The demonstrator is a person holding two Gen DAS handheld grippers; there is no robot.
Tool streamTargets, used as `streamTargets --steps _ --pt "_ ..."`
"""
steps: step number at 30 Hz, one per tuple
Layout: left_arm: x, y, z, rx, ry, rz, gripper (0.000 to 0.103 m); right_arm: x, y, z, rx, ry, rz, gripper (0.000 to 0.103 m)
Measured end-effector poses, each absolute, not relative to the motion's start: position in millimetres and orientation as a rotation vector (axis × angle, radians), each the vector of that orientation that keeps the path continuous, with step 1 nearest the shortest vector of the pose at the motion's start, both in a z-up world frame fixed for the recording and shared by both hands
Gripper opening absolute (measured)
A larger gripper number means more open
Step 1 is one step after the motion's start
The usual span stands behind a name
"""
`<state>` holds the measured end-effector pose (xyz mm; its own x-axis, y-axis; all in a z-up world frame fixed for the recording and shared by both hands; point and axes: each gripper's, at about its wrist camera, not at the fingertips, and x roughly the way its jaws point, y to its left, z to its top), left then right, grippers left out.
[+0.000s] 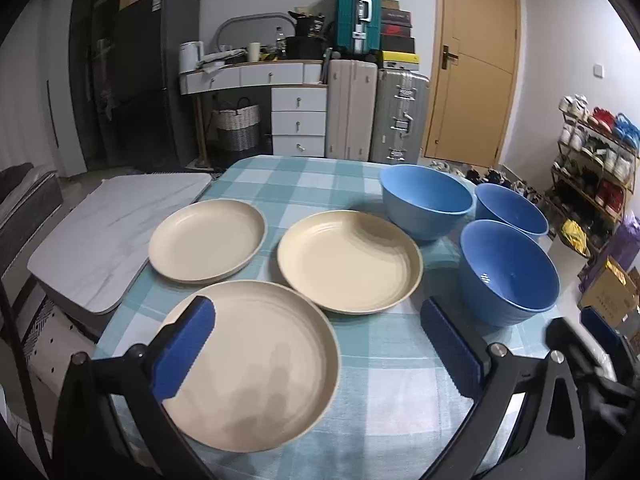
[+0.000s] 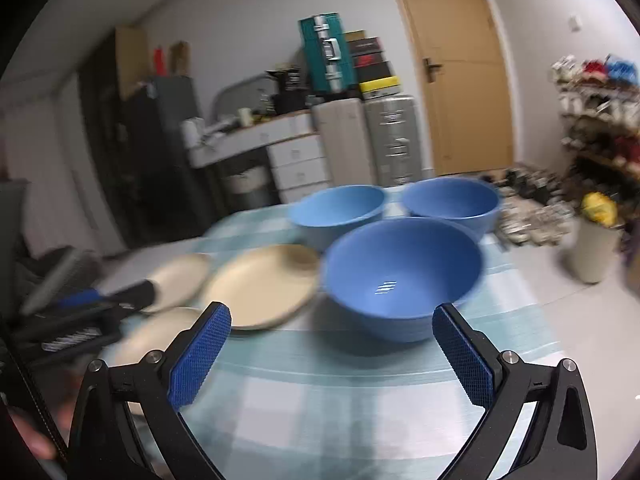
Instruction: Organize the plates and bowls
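Note:
Three cream plates lie on the checked tablecloth (image 1: 384, 364): a near plate (image 1: 256, 364), a middle plate (image 1: 350, 260) and a far left plate (image 1: 207, 240). Three blue bowls stand to the right: a near bowl (image 1: 508, 272), a far bowl (image 1: 426, 200) and a right bowl (image 1: 512, 210). My left gripper (image 1: 316, 316) is open, its left finger above the near plate. My right gripper (image 2: 332, 320) is open just in front of the near bowl (image 2: 404, 276), with the other bowls (image 2: 340, 208) (image 2: 452, 200) behind and a plate (image 2: 264, 284) to the left. The right wrist view is blurred.
A grey padded board (image 1: 116, 232) lies left of the table. Behind stand drawers (image 1: 298, 120), suitcases (image 1: 376, 116) and a door (image 1: 476, 60). A shoe rack (image 1: 596, 152) and boxes (image 1: 608, 292) fill the floor to the right. The left gripper shows at the left of the right wrist view (image 2: 80, 312).

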<state>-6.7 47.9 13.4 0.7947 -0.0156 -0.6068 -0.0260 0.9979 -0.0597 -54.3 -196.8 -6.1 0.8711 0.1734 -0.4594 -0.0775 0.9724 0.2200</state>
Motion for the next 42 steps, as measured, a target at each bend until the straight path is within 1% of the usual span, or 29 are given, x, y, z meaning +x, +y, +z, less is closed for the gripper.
streamTargets --steps 4,7,10,16,21,26,33,34,37,38,39,41,42 --pt "-1.4 70.5 10.5 -0.12 0.707 0.048 0.103 -65.3 -183.0 16.2 0.156 0.433 0.149 0.103" --pt "10.2 93.5 8.7 -0.179 0.771 0.063 0.103 -64.5 -169.6 36.9 0.094 0.42 0.159 0.103" --pt "17.8 126.4 15.1 -0.252 0.751 0.14 0.103 -58.5 -163.1 59.6 0.107 0.43 0.259 0.103" --pt "51.9 182.6 21.3 -0.219 0.747 0.283 0.103 -31.0 -140.3 106.7 0.133 0.417 0.338 0.103" --pt "95.6 230.6 1.5 -0.242 0.818 0.281 0.103 3.2 -102.3 136.1 0.043 0.417 0.361 0.103" --pt "127.2 261.8 -20.7 -0.285 0.876 0.274 0.103 47.5 -44.9 143.3 -0.109 0.466 0.326 0.103" --pt "162.6 286.0 -52.2 -0.331 0.958 0.234 0.099 103.6 20.7 120.8 -0.19 0.586 0.44 0.103" --pt "167.1 287.6 -57.6 -0.336 0.976 0.217 0.094 110.1 27.8 112.2 -0.203 0.605 0.444 0.103" --pt "179.1 292.0 -71.6 -0.344 1.017 0.184 0.091 137.0 51.7 89.9 -0.219 0.676 0.476 0.103" --pt "181.2 295.4 -74.8 -0.353 1.017 0.175 0.079 144.7 58.0 83.1 -0.218 0.702 0.485 0.103" --pt "183.9 299.4 -79.6 -0.372 1.024 0.168 0.072 152.4 63.4 76.3 -0.217 0.727 0.484 0.103" --pt "187.7 306.2 -88.7 -0.401 1.045 0.152 0.055 166.8 73.1 63.1 -0.22 0.755 0.474 0.103" --pt "189.4 308.7 -92.9 -0.415 1.052 0.139 0.05 173.9 77.6 57.4 -0.227 0.766 0.468 0.103"
